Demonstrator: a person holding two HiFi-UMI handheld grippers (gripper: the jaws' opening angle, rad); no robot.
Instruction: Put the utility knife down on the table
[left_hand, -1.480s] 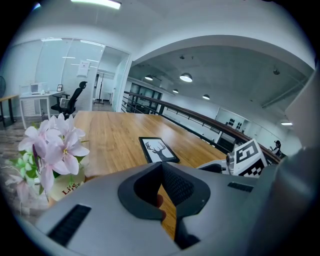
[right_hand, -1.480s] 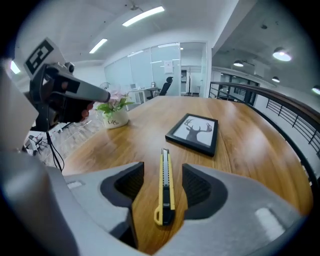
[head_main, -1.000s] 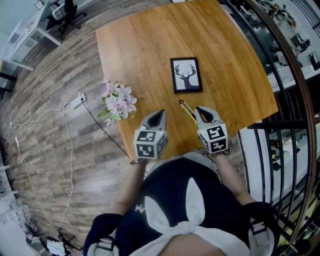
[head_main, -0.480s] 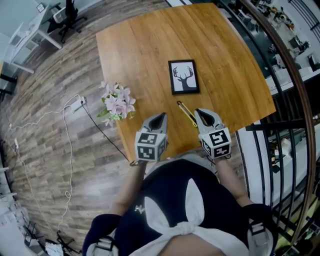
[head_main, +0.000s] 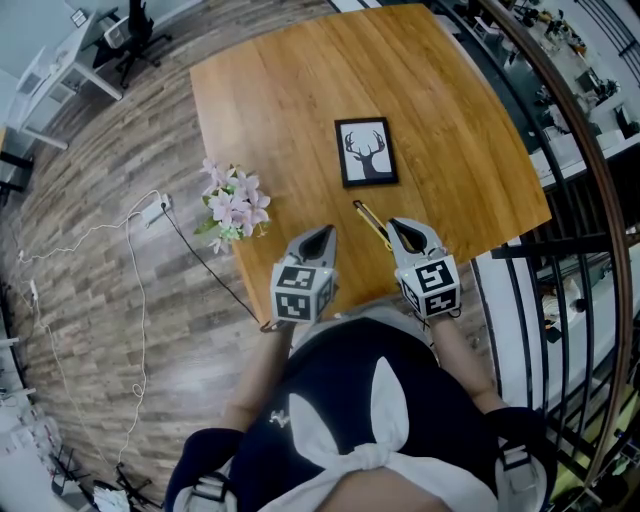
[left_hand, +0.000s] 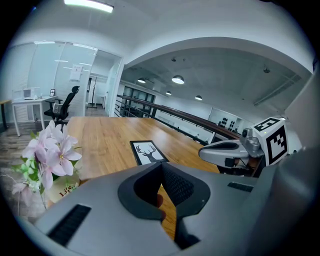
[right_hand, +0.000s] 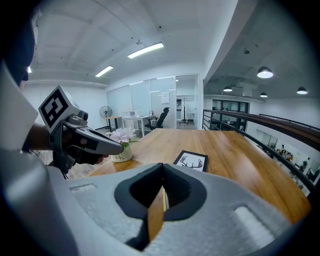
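Observation:
The utility knife (head_main: 372, 224), slim and yellow, lies flat on the wooden table (head_main: 300, 90) near its front edge. My right gripper (head_main: 399, 226) hovers just right of it, shut, with nothing between its pads. In the right gripper view a yellow strip of the knife (right_hand: 164, 198) shows below the closed right gripper (right_hand: 162, 168). My left gripper (head_main: 322, 234) is held over the front edge further left, also shut and empty; in its own view the left gripper (left_hand: 161, 165) has its pads together.
A framed deer picture (head_main: 365, 153) lies beyond the knife. A small vase of pink flowers (head_main: 235, 207) stands at the table's left edge. A cable and power strip (head_main: 150, 205) lie on the floor at left. A railing (head_main: 590, 200) runs along the right.
The right gripper has drawn slightly back toward the person. The knife stays where it lay on the table. The left gripper has not moved.

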